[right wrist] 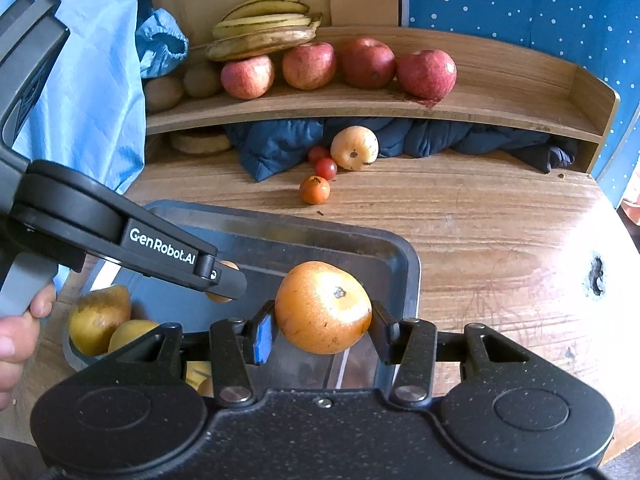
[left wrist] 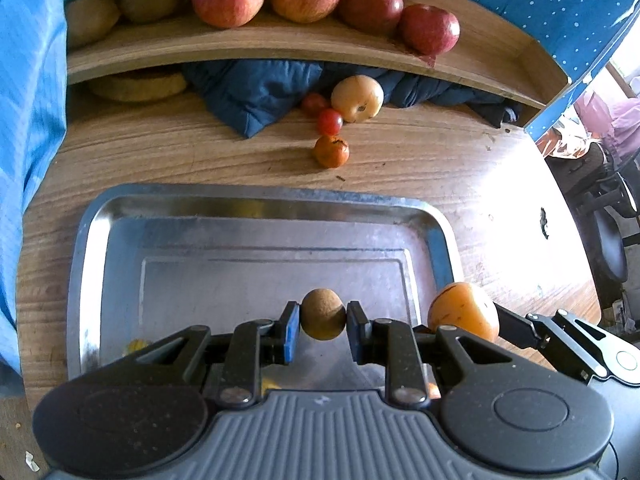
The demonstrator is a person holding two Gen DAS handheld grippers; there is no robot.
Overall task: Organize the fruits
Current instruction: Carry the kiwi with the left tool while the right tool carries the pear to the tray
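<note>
Small brown fruit [left wrist: 322, 314] in left claw [left wrist: 322, 326], type unclear, tray [left wrist: 256, 204] fruits half hidden

The left wrist camera is sitting just behind its own left gripper [left wrist: 323, 320], looking steeply down along the fingers onto the shallow rectangular metal tray [left wrist: 256, 200], which is filling the near ground, and on toward the curved wooden shelf [left wrist: 280, 46] at the back.

The right wrist camera is riding behind the right gripper [right wrist: 323, 320] further to the right, facing the same way but tilted less steeply, so more of the shelf [right wrist: 360, 106] is showing.

Both views are sharing the tray [right wrist: 412, 276], the grained wooden tabletop [left wrist: 400, 168], the shelf and each other's gripper at one edge.
</note>
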